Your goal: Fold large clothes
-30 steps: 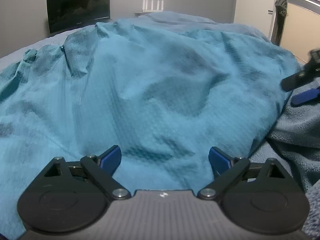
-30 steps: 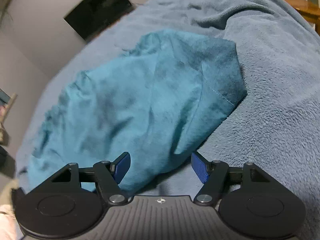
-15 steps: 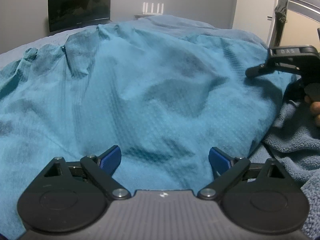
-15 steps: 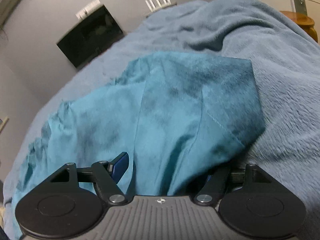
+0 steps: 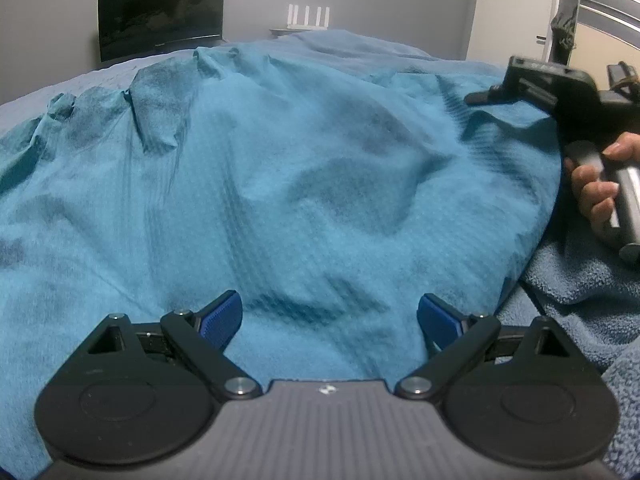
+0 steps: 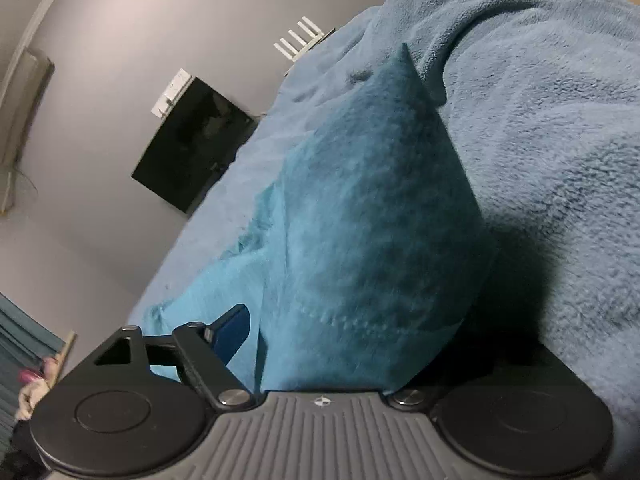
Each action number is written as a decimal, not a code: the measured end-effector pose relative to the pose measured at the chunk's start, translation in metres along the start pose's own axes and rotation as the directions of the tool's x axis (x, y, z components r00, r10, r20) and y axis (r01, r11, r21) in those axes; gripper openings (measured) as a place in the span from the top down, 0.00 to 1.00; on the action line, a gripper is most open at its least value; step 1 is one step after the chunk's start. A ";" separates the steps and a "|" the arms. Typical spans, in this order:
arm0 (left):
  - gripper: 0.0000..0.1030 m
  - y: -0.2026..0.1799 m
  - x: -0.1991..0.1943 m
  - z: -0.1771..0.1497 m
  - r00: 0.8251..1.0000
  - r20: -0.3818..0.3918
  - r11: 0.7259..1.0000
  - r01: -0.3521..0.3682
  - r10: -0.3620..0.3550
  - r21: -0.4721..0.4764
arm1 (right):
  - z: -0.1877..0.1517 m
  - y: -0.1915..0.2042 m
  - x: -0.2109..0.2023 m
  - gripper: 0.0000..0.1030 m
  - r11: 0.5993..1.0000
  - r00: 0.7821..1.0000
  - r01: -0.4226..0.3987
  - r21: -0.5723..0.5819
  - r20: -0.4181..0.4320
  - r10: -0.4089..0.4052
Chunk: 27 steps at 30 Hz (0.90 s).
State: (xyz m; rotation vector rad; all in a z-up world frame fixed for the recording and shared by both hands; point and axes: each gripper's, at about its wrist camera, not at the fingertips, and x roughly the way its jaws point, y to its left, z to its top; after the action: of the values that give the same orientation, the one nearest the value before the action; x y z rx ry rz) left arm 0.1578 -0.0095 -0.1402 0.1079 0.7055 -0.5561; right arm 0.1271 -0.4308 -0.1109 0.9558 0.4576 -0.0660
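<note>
A large teal garment (image 5: 280,184) lies spread and wrinkled over a blue fleece blanket (image 5: 580,288). My left gripper (image 5: 330,316) is open, its blue pads resting wide apart on the garment's near part. In the right wrist view the garment's corner (image 6: 372,240) rises in a peak over my right gripper (image 6: 340,340). The cloth covers the right finger; the left blue pad (image 6: 232,332) shows beside the cloth. The right gripper's body (image 5: 552,88) and the hand holding it show at the garment's right edge in the left wrist view.
The blanket (image 6: 540,120) covers the bed all around the garment. A dark monitor (image 5: 160,24) and a white router (image 5: 308,16) stand by the grey back wall. A door (image 5: 516,4) is at the far right.
My right gripper pushed into the garment's right corner and lifted it, tilting as it rose. The cloth now hides its right finger. My left gripper has stayed put and open.
</note>
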 end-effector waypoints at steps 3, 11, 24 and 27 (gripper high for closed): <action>0.06 0.000 0.001 0.000 1.000 -0.003 1.000 0.000 0.000 -0.001 | 0.000 -0.005 -0.013 0.27 0.996 0.997 -0.077 0.033 0.006 0.077; 0.06 0.000 0.002 0.001 1.000 -0.004 1.000 0.001 -0.001 -0.007 | -0.001 0.051 -0.037 0.75 0.950 0.985 -0.116 -0.290 0.093 0.149; 0.04 0.000 0.004 0.002 1.000 -0.005 1.000 -0.007 0.007 0.010 | -0.016 0.017 -0.017 0.40 0.991 0.990 0.074 -0.116 -0.113 -0.087; 0.05 -0.002 -0.001 0.007 1.000 0.013 1.000 -0.022 0.022 0.007 | -0.017 0.015 -0.009 0.33 0.995 0.984 0.047 -0.089 -0.165 -0.061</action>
State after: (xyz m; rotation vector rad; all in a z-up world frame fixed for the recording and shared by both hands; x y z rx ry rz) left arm 0.1601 -0.0126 -0.1343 0.1182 0.6892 -0.5380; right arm 0.1167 -0.4100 -0.1039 0.8685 0.6368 -0.0151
